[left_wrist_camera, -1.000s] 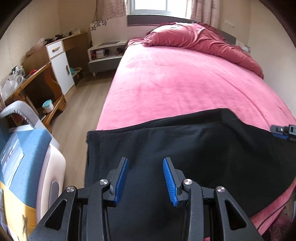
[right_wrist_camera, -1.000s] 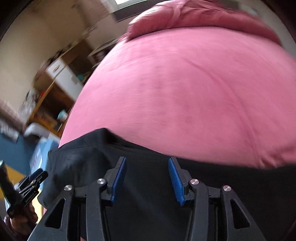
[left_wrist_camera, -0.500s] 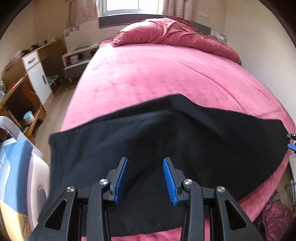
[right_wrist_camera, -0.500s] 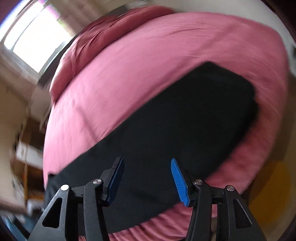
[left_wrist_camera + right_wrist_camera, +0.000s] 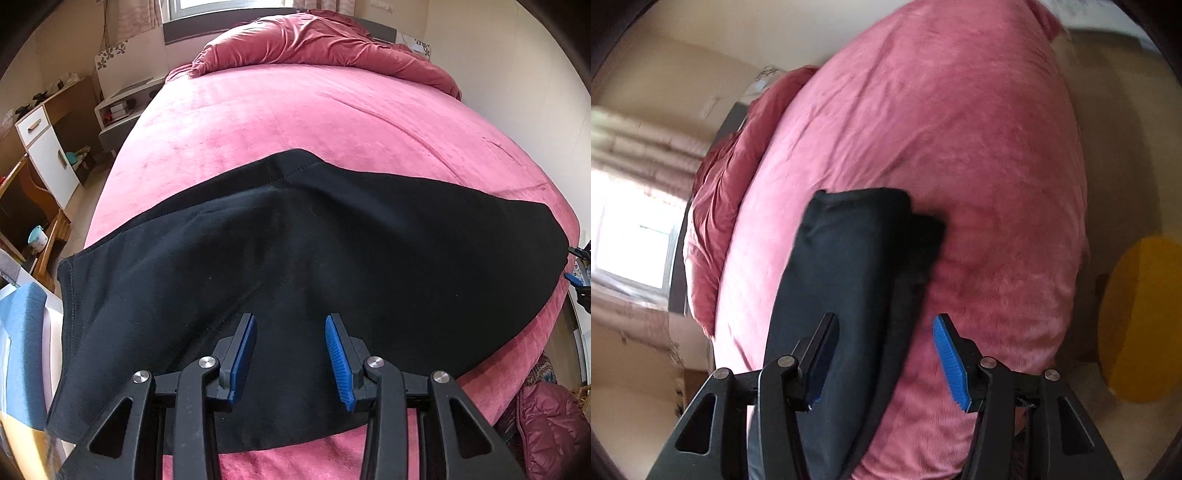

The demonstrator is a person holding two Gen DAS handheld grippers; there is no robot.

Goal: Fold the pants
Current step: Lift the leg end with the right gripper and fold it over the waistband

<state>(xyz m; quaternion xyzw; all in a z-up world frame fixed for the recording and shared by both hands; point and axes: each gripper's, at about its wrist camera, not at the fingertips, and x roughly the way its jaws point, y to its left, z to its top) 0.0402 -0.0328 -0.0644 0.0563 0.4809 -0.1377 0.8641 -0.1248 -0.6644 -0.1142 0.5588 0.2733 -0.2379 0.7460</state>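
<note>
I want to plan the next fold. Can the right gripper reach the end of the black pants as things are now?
Probably yes. The right gripper is open over the black pants, whose end lies flat on the pink bed cover with nothing covering it.

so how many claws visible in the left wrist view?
2. The left claw sits bottom centre over the black pants; the right claw peeks in at the right edge, mostly cut off.

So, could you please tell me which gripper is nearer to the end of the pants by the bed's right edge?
The right gripper: it hovers open over that end of the black pants. The left gripper sits open above the pants' middle, farther from it.
</note>
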